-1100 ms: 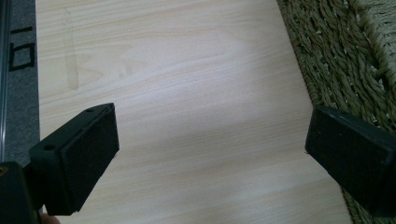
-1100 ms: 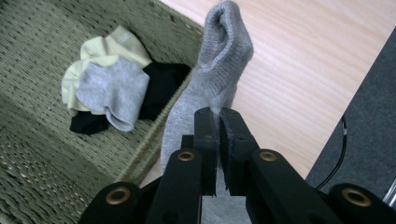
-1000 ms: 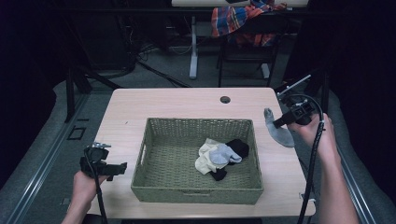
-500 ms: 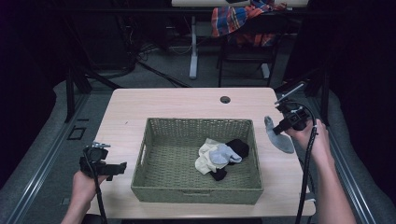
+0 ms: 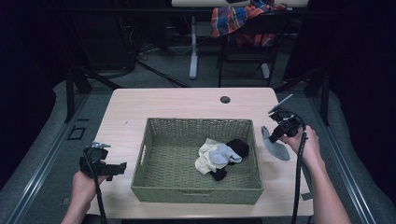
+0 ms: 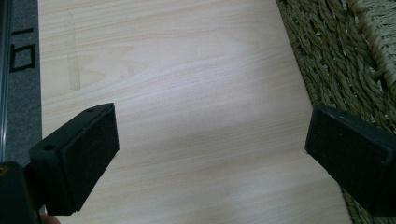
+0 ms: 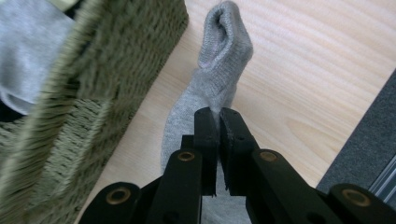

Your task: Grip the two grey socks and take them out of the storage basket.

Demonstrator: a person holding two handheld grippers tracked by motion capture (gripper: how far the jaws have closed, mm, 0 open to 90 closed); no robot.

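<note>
text check | no readable words, labels, brands or numbers anywhere | black outlined marks on the grey floor (image 6: 21, 51) beside the desk (image 6: 177, 93) | too partial to read as characters

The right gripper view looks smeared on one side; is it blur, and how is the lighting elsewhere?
Right gripper view: the basket is blurred, while the grey sock looks sharp. High view: the table is lit and the room behind is dark. Left gripper view: a soft bright patch lies on the wood.
</note>
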